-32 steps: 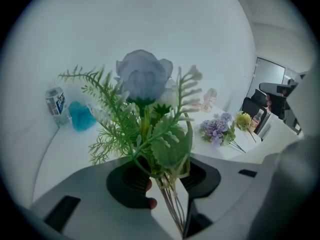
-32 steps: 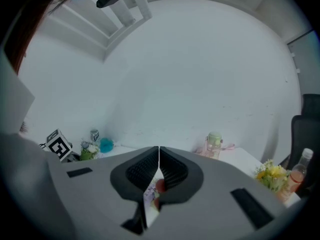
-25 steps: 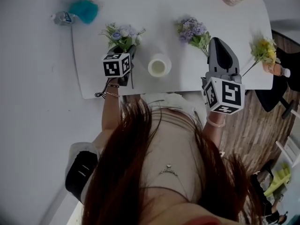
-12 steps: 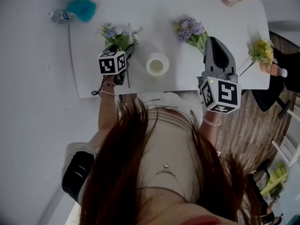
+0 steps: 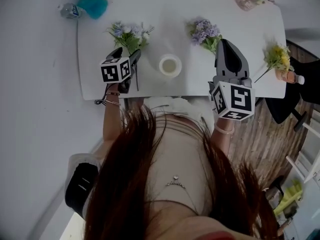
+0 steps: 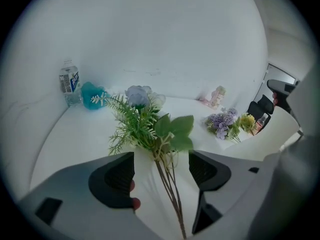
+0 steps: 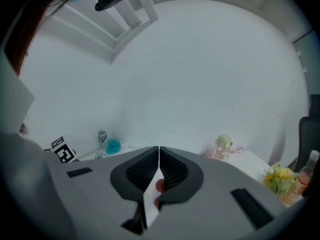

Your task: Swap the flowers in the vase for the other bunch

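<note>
**Roughly halfway: vase empty, replacement bunch not yet in**

Seen from the head view, the white vase (image 5: 170,65) stands upright near the front edge of the table (image 5: 150,9), and its mouth looks bare, with no stems in it. Three bunches lie on the tabletop. A blue-and-white bunch (image 6: 145,124) is to the vase's left, a purple bunch (image 5: 204,31) is to its right and farther back, and a yellow bunch (image 5: 278,55) is at the table's right edge.

The left gripper (image 6: 161,154) has its jaws spread wide. The stems of the blue-and-white bunch run between them, touching neither pad. The right gripper (image 7: 159,156) is raised off the table and aimed at the wall, its jaws pressed together on nothing.

As a judgement, the removal half of the swap appears done, since nothing stands in the vase. What remains is to close on a bunch, lift it, and seat its stems in the vase. The frames do not show which bunch is the removed one and which the replacement.
</note>
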The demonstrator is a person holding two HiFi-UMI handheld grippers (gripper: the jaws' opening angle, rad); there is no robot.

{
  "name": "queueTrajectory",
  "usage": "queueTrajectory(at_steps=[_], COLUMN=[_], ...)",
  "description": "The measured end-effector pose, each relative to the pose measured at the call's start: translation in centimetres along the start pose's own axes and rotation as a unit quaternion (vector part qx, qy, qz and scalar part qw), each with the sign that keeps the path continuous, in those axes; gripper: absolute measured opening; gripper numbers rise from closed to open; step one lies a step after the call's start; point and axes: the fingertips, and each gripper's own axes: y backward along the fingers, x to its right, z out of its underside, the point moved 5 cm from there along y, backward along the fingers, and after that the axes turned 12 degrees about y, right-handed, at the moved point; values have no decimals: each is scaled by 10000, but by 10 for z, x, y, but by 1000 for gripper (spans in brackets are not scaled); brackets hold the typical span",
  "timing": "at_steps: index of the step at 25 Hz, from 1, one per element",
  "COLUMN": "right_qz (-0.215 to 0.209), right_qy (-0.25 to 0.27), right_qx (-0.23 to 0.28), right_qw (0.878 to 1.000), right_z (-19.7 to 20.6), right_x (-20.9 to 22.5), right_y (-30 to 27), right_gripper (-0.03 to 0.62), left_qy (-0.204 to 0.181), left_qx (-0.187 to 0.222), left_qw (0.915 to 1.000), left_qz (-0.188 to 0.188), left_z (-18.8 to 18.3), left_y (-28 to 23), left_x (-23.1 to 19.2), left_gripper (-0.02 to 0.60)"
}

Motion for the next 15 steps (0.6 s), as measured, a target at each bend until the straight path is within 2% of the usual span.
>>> queueTrajectory(at_steps=[7, 10, 15], right_qz=[-23, -18, 24], right_qy=[-4, 3, -24], right_qx=[214, 323, 417], right_qw=[9998, 9995, 9991], right_z=[-10, -17, -26], right_x=[-22, -37, -63], right_y=[12, 21, 36], right_gripper=[28, 28, 28], left_qy=[-35, -100, -34], left_qx=[339, 498, 861], left_qw=[9994, 9986, 9962], left_qz=[86, 111, 97], left_z=[9, 13, 23], left_y=[28, 45, 69], left_x=[-1, -2, -9], left_gripper=[323, 292, 201])
